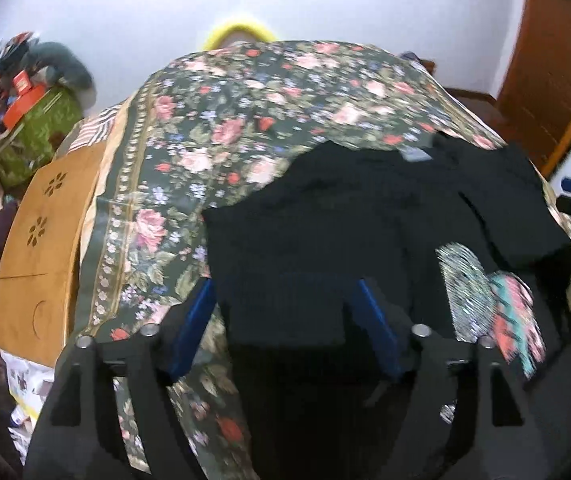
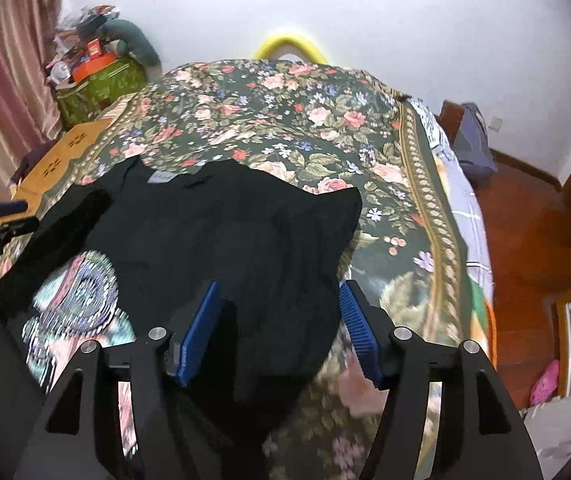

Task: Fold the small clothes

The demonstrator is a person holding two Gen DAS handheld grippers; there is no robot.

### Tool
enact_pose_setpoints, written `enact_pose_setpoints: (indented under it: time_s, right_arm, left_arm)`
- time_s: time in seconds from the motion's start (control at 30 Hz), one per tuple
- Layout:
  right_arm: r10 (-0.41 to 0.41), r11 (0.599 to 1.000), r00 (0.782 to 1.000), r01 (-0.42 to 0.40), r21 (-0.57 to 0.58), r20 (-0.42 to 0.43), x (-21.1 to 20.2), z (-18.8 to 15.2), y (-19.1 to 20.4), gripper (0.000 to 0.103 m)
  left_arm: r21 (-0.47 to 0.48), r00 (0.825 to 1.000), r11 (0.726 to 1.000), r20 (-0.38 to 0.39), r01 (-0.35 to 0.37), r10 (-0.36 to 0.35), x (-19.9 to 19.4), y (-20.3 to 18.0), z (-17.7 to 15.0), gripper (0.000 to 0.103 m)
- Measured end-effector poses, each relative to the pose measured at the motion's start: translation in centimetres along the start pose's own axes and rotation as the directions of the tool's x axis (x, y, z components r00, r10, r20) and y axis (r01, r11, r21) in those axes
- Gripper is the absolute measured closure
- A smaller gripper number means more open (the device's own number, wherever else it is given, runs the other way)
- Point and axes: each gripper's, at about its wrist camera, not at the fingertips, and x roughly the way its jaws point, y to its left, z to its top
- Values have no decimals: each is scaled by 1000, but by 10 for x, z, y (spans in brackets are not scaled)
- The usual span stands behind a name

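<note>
A black shirt (image 2: 205, 224) lies on the bed (image 2: 285, 120), on top of a flowery cover. It is spread out, with its neck and a small grey tag (image 2: 162, 177) at the far side. A bright print (image 2: 77, 300) shows on its front. The shirt looks mostly flat and open, so the folding seems to be only at its start. One sleeve on the right side may be turned in a bit, but the cloth is too dark to tell. Almost all the folds are still left to do.

The left gripper (image 1: 285, 304) has its jaws wide apart. The near left part of the shirt sits between the two blue pads, and a bit of black cloth hangs down there. The pads do not seem to pinch it. I cannot tell if the cloth touches them.

The right gripper (image 2: 281, 312) also has its jaws wide apart. The near right part of the shirt lies between its blue pads. The left pad is just at the cloth and the right pad is just beside the shirt's edge, over the cover. Nothing is held here either.

Both grippers are at the near side of the shirt, one on each side. It looks like they are ready to grab the near edge, then lift it and fold it over.

A brown board (image 1: 41, 240) lies at the left edge of the bed.
</note>
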Motion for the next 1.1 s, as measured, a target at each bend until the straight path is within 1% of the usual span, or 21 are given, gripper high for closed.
enact_pose_setpoints:
  time_s: [0.03,0.1,0.17,0.23,0.27,0.43,0.5,0.57,0.67,0.8,0.83,0.97,1.03,1.07,1.1]
  right_arm:
    - [-2,1000,1000,2,-11,2,-5,-2,2,35]
    - [3,1000,1000,-3,-31,18,-18,-9,7,30]
    - [14,999,1000,-13,-41,22,-28,-15,12,30]
    - [18,998,1000,-17,-52,20,-38,-22,17,30]
    - [18,997,999,-15,-81,28,-43,-27,19,30]
    - [15,996,999,-12,-87,40,-70,-50,21,29]
    - [12,997,999,-9,-72,43,-80,-64,18,26]
    - [11,998,999,-9,-54,46,-87,-75,17,22]
    - [6,999,999,-4,-39,45,-93,-97,15,21]
    - [16,1000,1000,-16,14,9,-90,-128,10,21]
    - [19,999,1000,-19,30,-2,-88,-135,8,21]
    - [69,990,996,-63,123,-52,-75,-166,-1,21]
    - [109,980,991,-95,174,-72,-67,-177,-4,21]
    - [130,973,989,-112,200,-75,-65,-183,-6,22]
    - [146,966,986,-126,224,-75,-61,-185,-7,27]
  left_arm:
    - [8,1000,1000,-8,3,-3,-1,-6,-2,26]
    - [22,999,1000,-34,6,-5,-1,-17,-6,25]
    - [30,998,1000,-63,2,0,0,-27,-13,25]
    - [24,998,1000,-62,-2,4,-7,-34,-20,25]
    - [19,998,1000,-55,-4,5,-12,-34,-23,25]
    - [-16,999,999,-7,-32,31,-48,-26,-41,24]
    - [-34,998,997,3,-64,64,-65,-19,-56,20]
    - [-38,997,996,4,-83,83,-77,-13,-70,19]
    - [-55,996,995,-19,-89,88,-91,-6,-94,19]
    - [-103,998,994,-47,-45,40,-103,-3,-122,19]
    - [-119,998,993,-56,-21,14,-105,-4,-130,19]
    - [-125,996,991,-77,39,-48,-104,-16,-149,19]
    - [-123,993,990,-83,72,-82,-100,-22,-156,19]
    - [-131,992,988,-87,78,-89,-97,-25,-159,20]
    - [-137,991,987,-91,80,-93,-97,-26,-162,26]
